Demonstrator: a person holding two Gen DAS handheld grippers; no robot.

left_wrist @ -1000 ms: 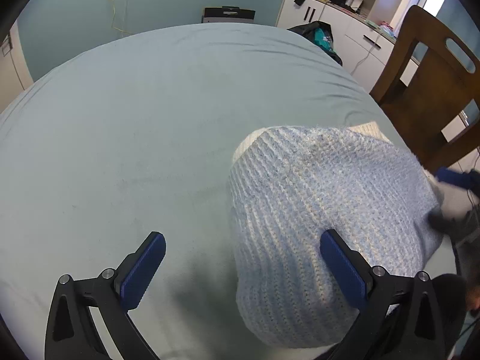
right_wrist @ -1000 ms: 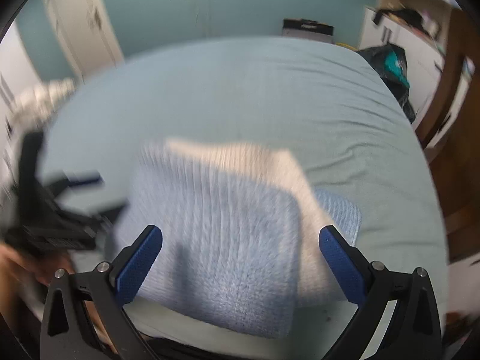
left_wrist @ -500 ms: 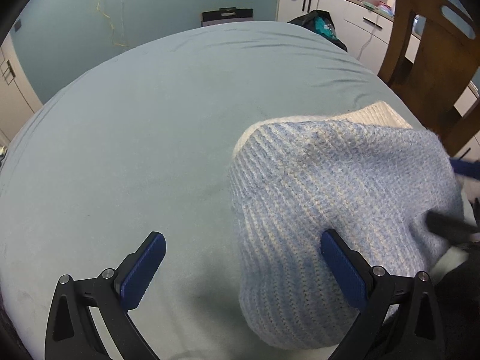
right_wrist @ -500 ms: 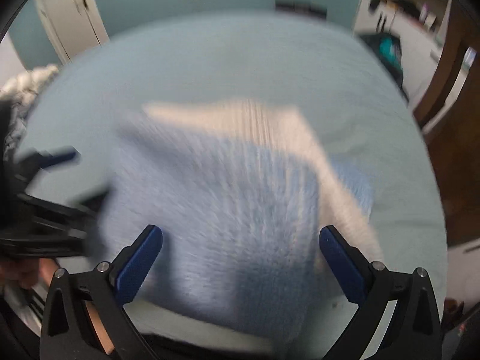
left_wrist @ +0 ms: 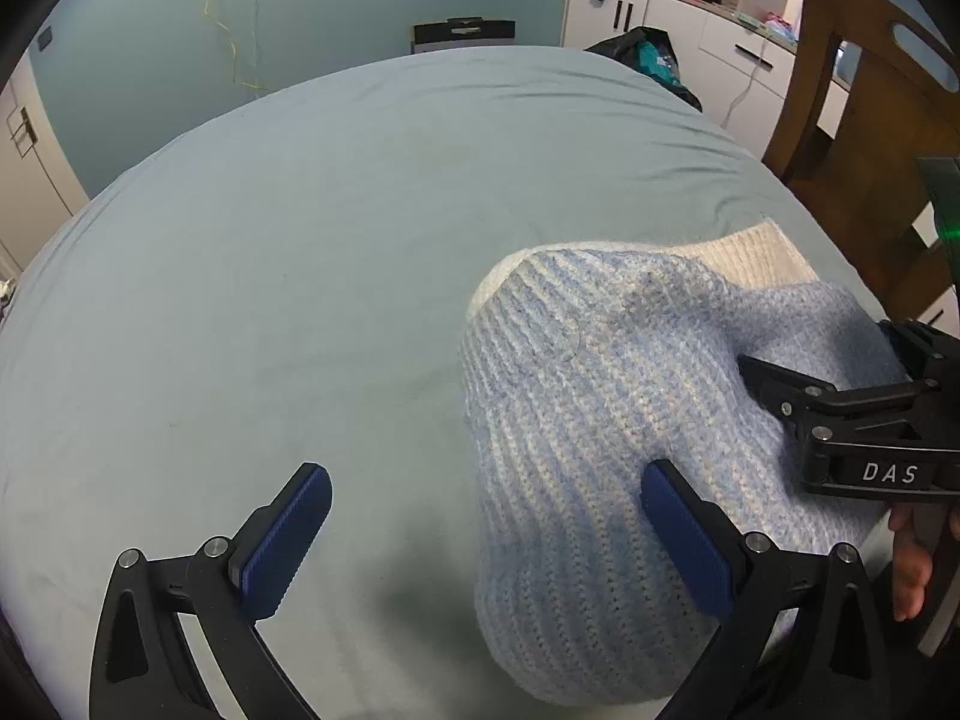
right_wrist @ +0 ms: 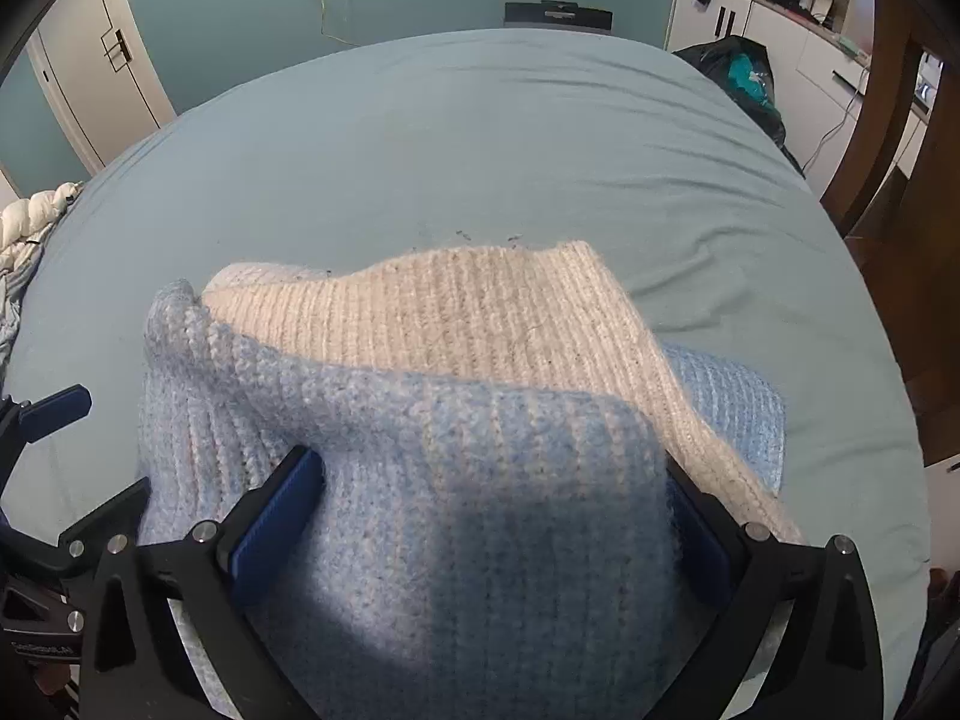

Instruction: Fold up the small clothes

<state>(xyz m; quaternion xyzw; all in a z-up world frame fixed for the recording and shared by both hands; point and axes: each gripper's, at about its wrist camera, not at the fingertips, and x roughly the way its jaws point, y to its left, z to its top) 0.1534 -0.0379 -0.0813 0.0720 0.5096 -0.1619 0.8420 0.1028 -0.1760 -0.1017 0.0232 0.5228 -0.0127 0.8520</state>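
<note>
Our left tongs (left_wrist: 486, 540) hang spread over the bed (left_wrist: 300, 240), one pad above the blue knit sweater (left_wrist: 600, 420). Our right tongs (right_wrist: 486, 516) are spread around a raised fold of it.

The only clearly readable lettering is "DAS", in white capitals on the black plastic body of the right claw (left_wrist: 840, 414), seen at the right edge of the left wrist view. In the right wrist view, a small line of pale print sits on the black body of the left claw (right_wrist: 36, 648) at the lower left corner, too small and blurred to read.
</note>
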